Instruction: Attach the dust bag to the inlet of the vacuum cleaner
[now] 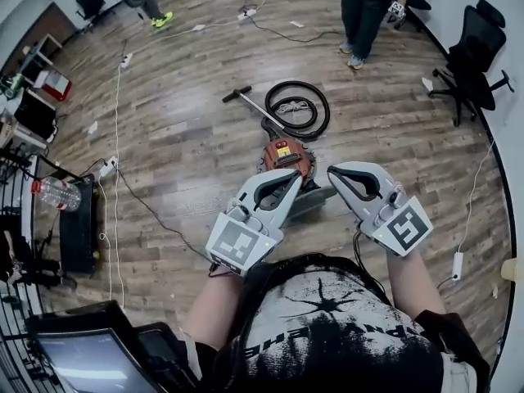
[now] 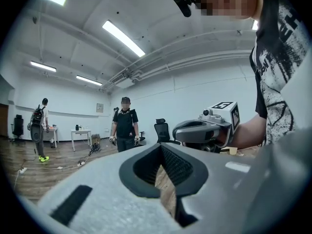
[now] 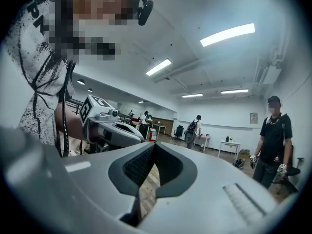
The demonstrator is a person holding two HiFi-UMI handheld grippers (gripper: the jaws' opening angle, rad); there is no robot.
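Left hand-held gripper (image 1: 288,177) and right hand-held gripper (image 1: 336,173) both clenched, empty. Red canister vacuum cleaner (image 1: 286,155) sits on the wooden floor (image 1: 180,137) just past their tips. Can't spot any dust bag, so progress is anyone's guess.

Left gripper (image 1: 288,178) and right gripper (image 1: 337,174) held level, side by side just ahead of the torso (image 1: 327,318), tips angled inward, both jaw pairs closed, empty.

Matt wood-plank floor (image 1: 188,137); smooth plastic vacuum cleaner (image 1: 286,155)
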